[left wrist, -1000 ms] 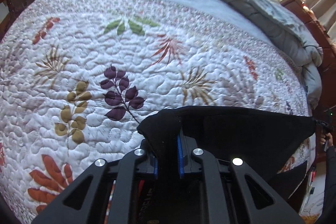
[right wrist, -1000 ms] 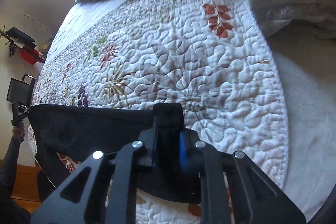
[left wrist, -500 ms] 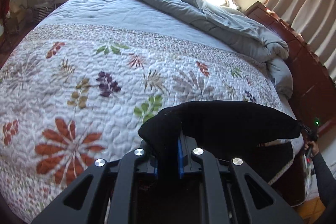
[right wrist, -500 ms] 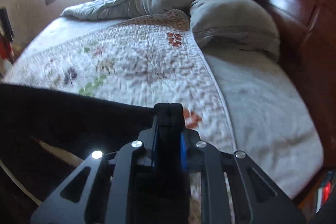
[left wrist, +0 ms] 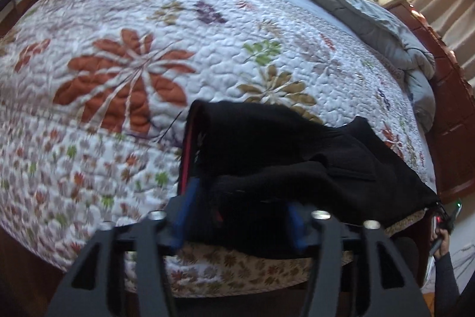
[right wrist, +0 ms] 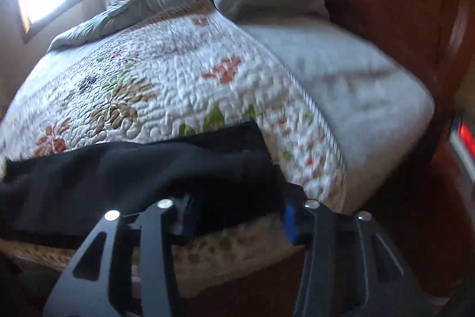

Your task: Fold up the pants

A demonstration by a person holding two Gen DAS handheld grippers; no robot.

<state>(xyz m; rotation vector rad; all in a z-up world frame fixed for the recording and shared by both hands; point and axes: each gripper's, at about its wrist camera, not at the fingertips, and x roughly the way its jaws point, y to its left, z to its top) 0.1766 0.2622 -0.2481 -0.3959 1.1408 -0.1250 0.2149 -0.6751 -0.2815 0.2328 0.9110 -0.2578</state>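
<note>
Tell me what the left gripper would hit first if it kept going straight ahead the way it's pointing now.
Most likely the black pants: they lie bunched between the open fingers of the left gripper, right in front. Past them is the floral quilt; depth is hard to judge.

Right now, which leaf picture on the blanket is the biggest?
The orange-red leaf spray on the quilt, left of the black pants. The green, tan and purple ones look smaller.

Both clamps have let go: the left hand-held gripper (left wrist: 239, 217) and the right hand-held gripper (right wrist: 236, 217) now stand wide apart. The black fabric pants (left wrist: 297, 156), previously lifted and stretched, now lie bunched on the floral quilted bed (left wrist: 124, 73).
</note>
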